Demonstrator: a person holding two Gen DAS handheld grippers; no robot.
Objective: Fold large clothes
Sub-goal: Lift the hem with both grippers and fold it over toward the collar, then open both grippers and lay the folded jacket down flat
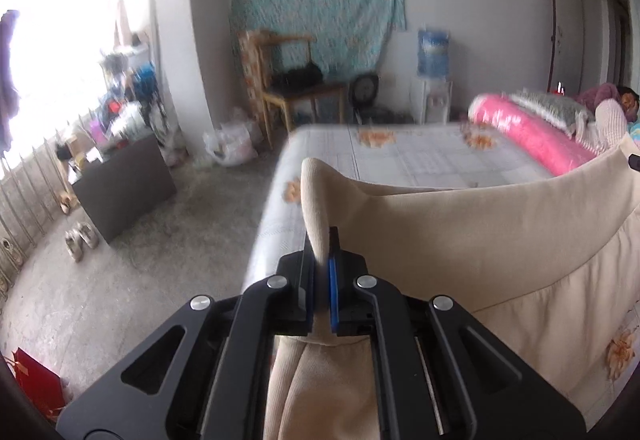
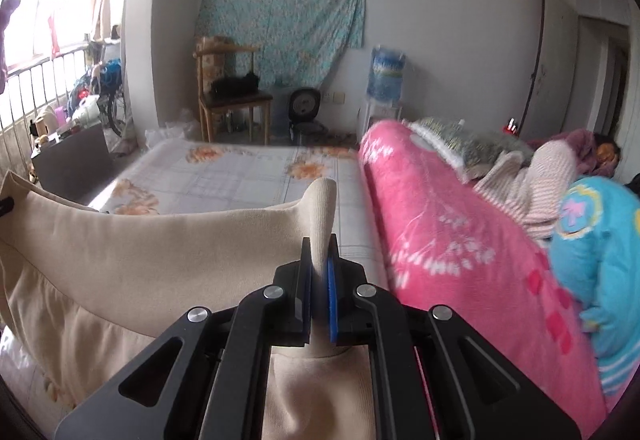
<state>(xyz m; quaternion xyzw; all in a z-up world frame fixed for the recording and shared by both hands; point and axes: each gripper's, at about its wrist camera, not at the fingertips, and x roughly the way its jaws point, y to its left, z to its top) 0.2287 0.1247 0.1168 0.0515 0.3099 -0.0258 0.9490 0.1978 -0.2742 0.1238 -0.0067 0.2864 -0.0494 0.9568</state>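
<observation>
Beige garment [image 1: 500, 240] edge sat clamped in my left fingers [image 1: 310, 272] and my right fingers [image 2: 306, 272], stretched sideways between both hands, lifted over the bed's [image 1: 420, 160] near edge, neither hand nearer.

Beige garment [image 1: 480, 240] runs off frame; far bed [image 1: 400, 152] blurred.

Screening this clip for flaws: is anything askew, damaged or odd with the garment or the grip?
Nothing stands out. The left gripper and right gripper each pinch a corner of the beige garment, its top edge stretched between them above the bed. No tears or stains show.
</observation>
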